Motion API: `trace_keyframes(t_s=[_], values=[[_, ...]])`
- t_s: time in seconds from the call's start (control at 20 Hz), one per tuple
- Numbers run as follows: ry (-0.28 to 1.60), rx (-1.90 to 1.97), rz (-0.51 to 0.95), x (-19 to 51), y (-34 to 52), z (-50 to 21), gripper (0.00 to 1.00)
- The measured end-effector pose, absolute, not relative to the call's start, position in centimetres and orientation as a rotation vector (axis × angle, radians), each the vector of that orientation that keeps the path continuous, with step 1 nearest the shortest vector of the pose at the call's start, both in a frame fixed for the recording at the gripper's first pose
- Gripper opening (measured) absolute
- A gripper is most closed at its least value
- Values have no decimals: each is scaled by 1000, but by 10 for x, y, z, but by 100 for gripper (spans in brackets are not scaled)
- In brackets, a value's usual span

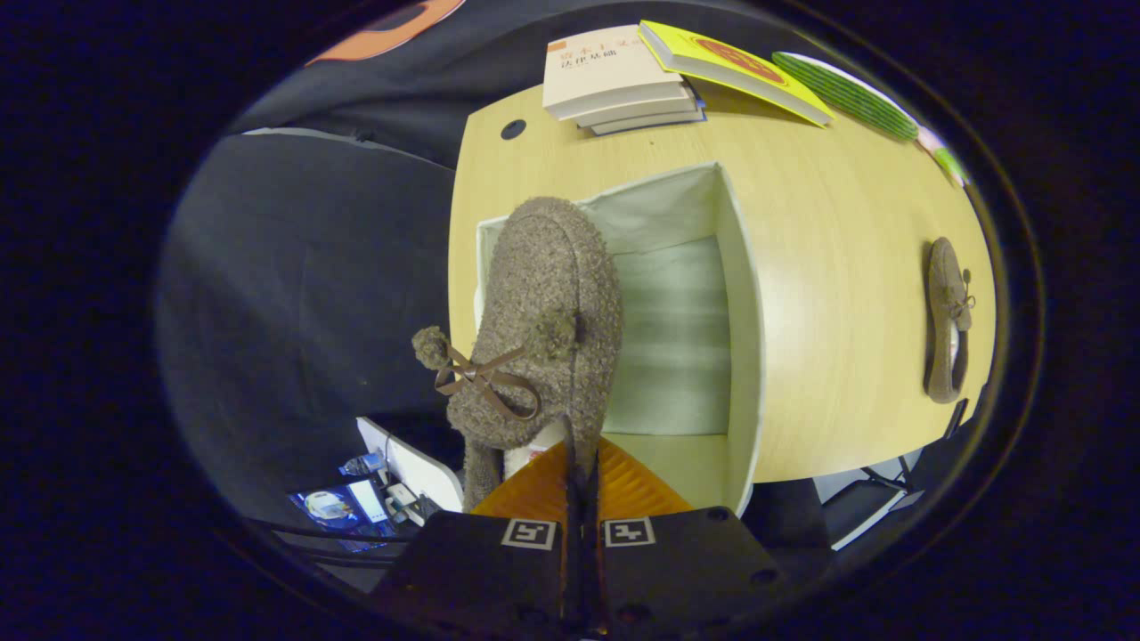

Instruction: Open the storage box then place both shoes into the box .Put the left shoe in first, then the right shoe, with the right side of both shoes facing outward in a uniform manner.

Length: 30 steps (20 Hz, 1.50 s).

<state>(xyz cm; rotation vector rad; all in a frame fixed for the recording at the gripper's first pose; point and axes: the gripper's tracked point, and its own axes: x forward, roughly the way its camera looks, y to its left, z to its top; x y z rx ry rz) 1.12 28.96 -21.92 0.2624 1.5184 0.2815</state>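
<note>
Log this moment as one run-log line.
gripper: shut on shoe | shoe: held over open storage box, left part | second shoe: on table | stage: first placement

Gripper-mounted fisheye camera looks steeply down along the gripper (581, 463), fingers pinched on a shoe (543, 320), close above the open storage box (744, 356) and table (837, 267).

Even, fairly bright overhead light, soft sheen on the table (828, 267), pale storage box (704, 294) interior slightly washed out, dim booth floor at nine o'clock, strong fisheye bending of edges, centre sharp, rim softly blurred, hand-held gripper (581, 476) fingers pinched together on the shoe (543, 329)
</note>
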Motion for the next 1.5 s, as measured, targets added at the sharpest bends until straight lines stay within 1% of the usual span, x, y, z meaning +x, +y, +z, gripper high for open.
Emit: trace_keyframes(t_s=[0.1,0.3,0.45,0.55,0.6,0.7,0.9,1.15,1.5], values=[[1539,269,255,12,293,-230,6],[1520,266,260,22,305,-243,7],[1509,268,259,27,310,-243,16],[1496,295,290,28,318,-240,21],[1492,324,309,26,323,-235,26],[1483,354,323,24,326,-227,49],[1378,239,353,28,312,-208,100],[1318,242,338,21,286,-175,100],[1288,298,266,17,203,-153,100]])
